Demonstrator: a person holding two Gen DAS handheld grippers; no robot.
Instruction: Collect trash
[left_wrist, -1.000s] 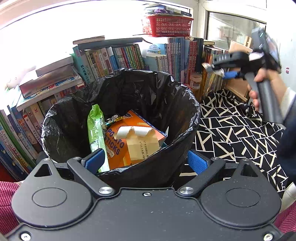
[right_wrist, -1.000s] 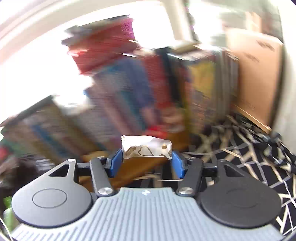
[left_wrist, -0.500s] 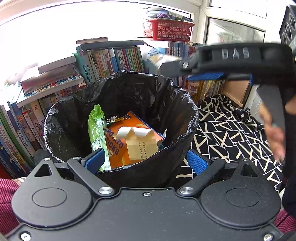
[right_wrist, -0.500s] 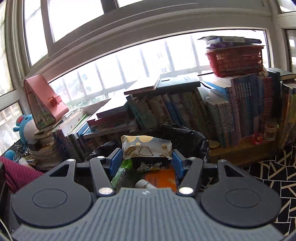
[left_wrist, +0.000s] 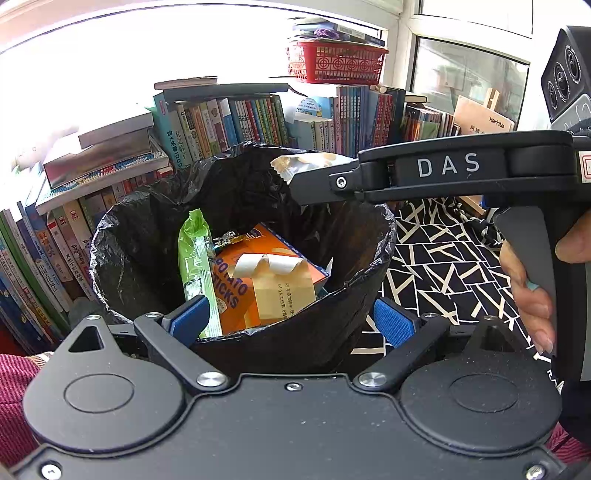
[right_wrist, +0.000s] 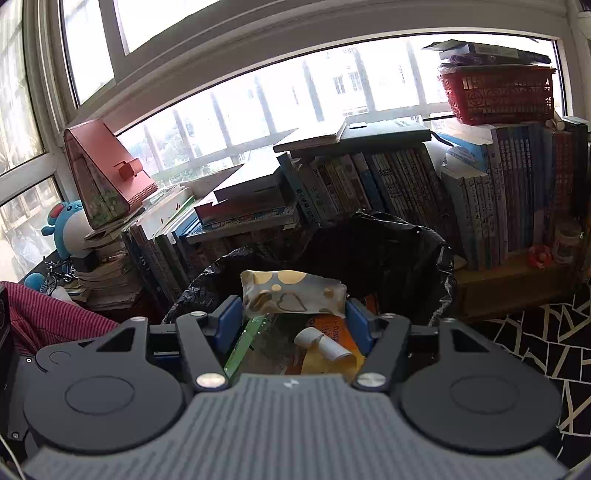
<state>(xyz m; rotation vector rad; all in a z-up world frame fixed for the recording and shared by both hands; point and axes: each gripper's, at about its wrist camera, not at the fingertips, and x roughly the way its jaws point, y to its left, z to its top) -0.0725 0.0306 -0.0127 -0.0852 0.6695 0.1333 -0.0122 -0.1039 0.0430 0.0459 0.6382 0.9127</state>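
1. Four or so pieces of trash already lie inside the bin (left_wrist: 354, 295), which is lined with a black bag: a green wrapper (left_wrist: 195, 266), an orange box (left_wrist: 255, 280), a tan carton (left_wrist: 284, 291) with a rolled paper flap, and a small foil scrap (left_wrist: 229, 236).
2. One more piece, a spotted wrapper (right_wrist: 291, 295), hangs over the bin's mouth, between the blue pads of the right gripper (right_wrist: 293, 321).
3. The right jaws are opening; the wrapper spans the gap and seems barely caught at its ends, so by my reading the drop is in hand.
4. In the left view that wrapper (left_wrist: 306, 166) sticks out past the right gripper's tips, above the bin's far rim.
5. The left gripper (left_wrist: 291, 321) sits at the bin's near rim, jaws wide and empty, either side of the near wall; whether the pads touch it I cannot tell.
6. No loose trash shows on the patterned floor (left_wrist: 443, 266) beside the bin, so what is left to collect is out of view.
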